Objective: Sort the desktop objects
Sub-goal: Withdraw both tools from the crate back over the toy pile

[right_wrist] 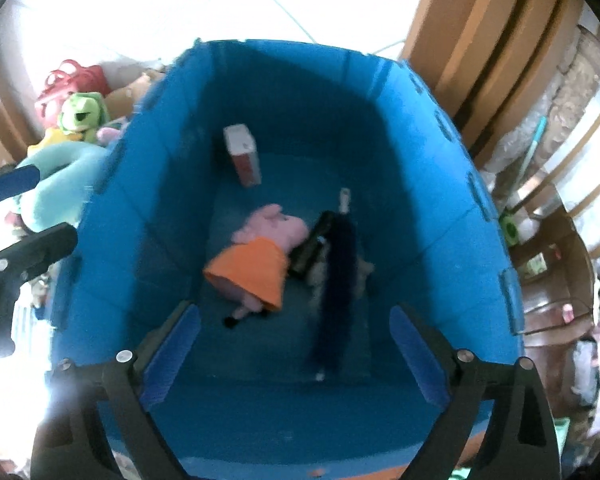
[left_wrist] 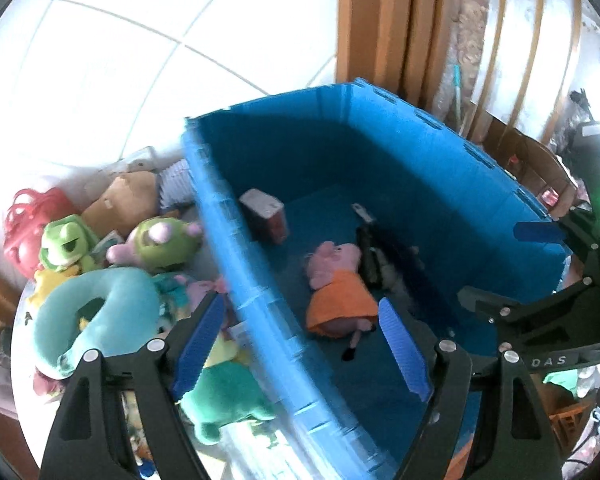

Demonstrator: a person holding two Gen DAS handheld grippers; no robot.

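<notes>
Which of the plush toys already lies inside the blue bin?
The pink pig plush in the orange dress, lying on the floor of the blue bin; the green frog plush sits outside.

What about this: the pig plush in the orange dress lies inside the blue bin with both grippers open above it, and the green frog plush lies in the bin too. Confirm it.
Not quite. The green frog plush sits outside the blue bin, in the toy pile beside it, as the left wrist view shows. The pig plush is inside, and the left gripper and right gripper are open.

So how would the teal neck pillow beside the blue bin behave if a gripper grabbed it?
The teal neck pillow looks plush, so it would probably squash and feel light. Its curved arms might sag. Resting among other soft toys, it would likely drag neighbours when pulled.
</notes>
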